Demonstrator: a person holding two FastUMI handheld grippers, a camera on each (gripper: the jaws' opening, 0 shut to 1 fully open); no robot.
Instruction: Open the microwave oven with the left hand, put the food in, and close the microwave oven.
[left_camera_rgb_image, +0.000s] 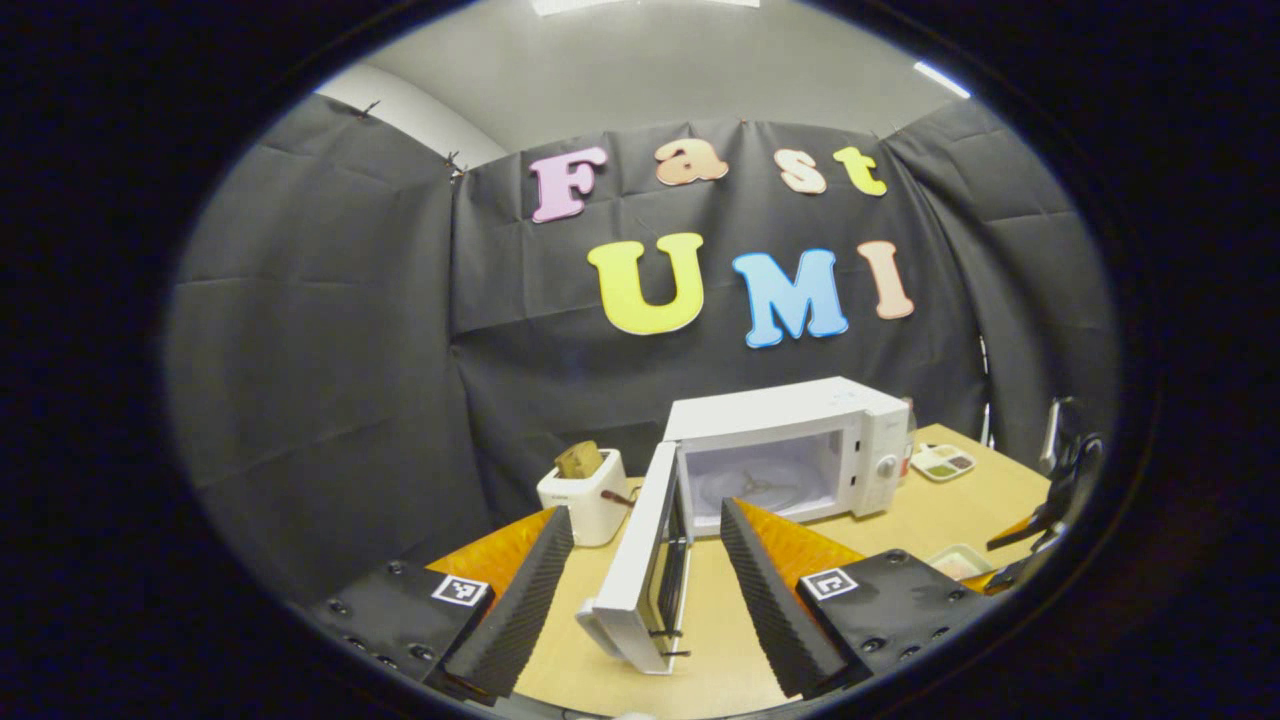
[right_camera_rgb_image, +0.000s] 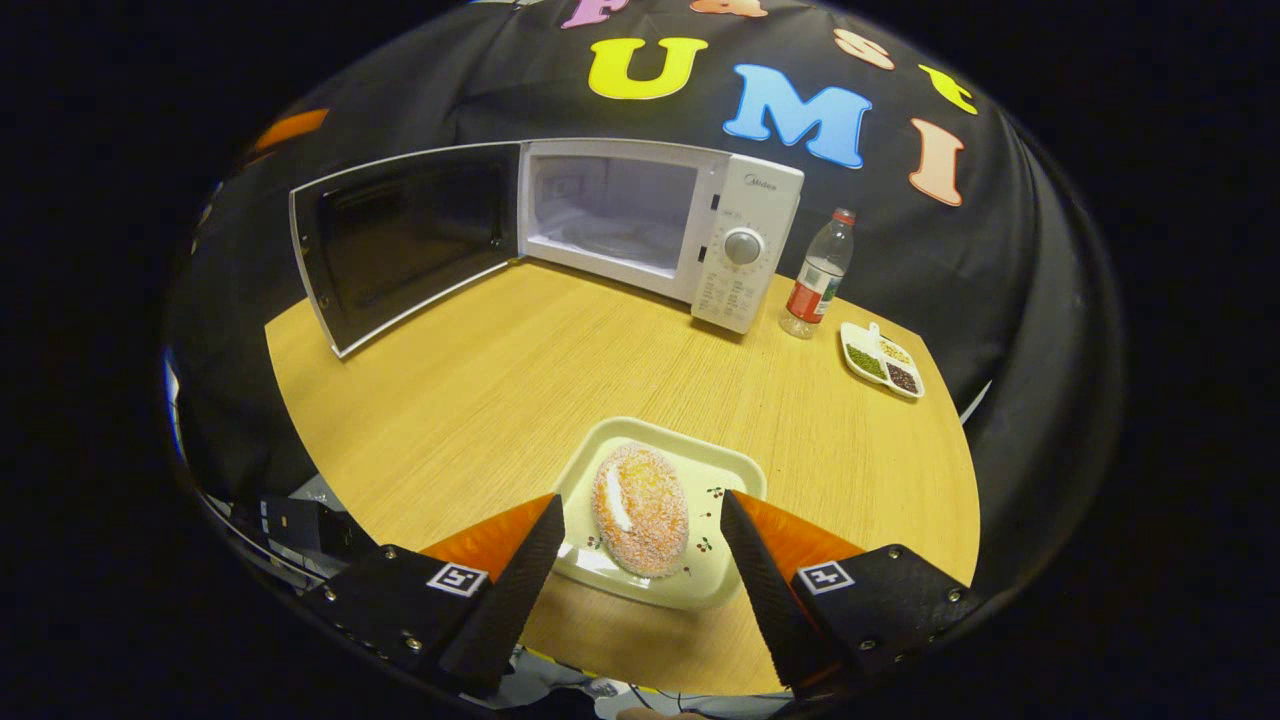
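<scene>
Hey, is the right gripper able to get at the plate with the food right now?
Probably yes. The right gripper is open, its fingers either side of the plate with the food on it, and nothing lies between them. The microwave beyond is already open.

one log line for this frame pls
door: open | food: on tray, table | right hand-held gripper: open, over tray | left hand-held gripper: open

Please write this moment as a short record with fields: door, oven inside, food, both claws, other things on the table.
door: open, door swung wide
oven: microwave cavity has no food
food: pastry on tray, on table
right claw: open, fingers either side of the tray, not gripping
left claw: open, near the door
others: bottle, dish, toaster
</scene>
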